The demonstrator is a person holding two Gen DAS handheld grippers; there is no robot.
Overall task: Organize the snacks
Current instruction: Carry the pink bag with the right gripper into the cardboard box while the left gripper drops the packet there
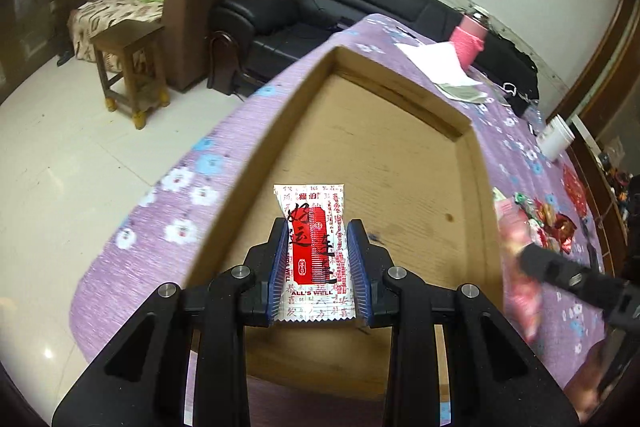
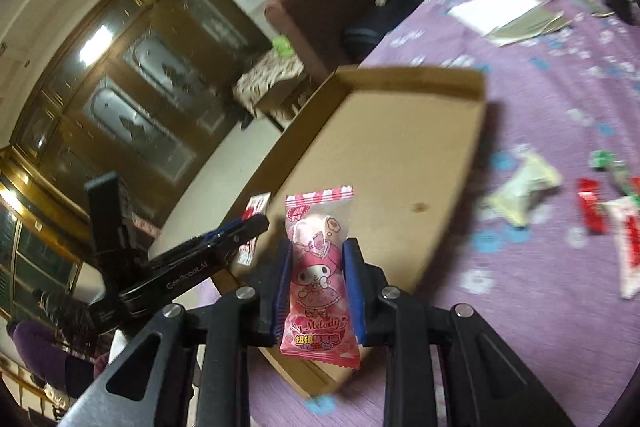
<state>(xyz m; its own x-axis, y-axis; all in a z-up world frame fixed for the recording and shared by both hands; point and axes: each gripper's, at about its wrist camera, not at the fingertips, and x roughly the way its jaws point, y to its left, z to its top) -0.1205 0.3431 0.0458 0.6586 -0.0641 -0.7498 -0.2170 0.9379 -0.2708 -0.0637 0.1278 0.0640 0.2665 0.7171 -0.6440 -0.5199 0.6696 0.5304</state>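
My left gripper point(image 1: 318, 231) is shut on a red and white snack packet point(image 1: 314, 255) and holds it over the near part of a shallow cardboard box point(image 1: 400, 155). My right gripper point(image 2: 316, 251) is shut on a pink My Melody candy packet point(image 2: 318, 279), held above the box's point(image 2: 384, 155) near edge. The left gripper point(image 2: 224, 233) with its packet shows at the left of the right wrist view. The right gripper point(image 1: 560, 271) shows blurred at the right of the left wrist view.
The box lies on a purple flowered tablecloth point(image 1: 168, 211). Several loose snacks point(image 2: 568, 203) lie right of the box. A pink bottle point(image 1: 470, 39), papers point(image 1: 444, 63) and a white cup point(image 1: 554, 139) stand at the far end. A wooden stool point(image 1: 128, 67) and sofas stand beyond the table.
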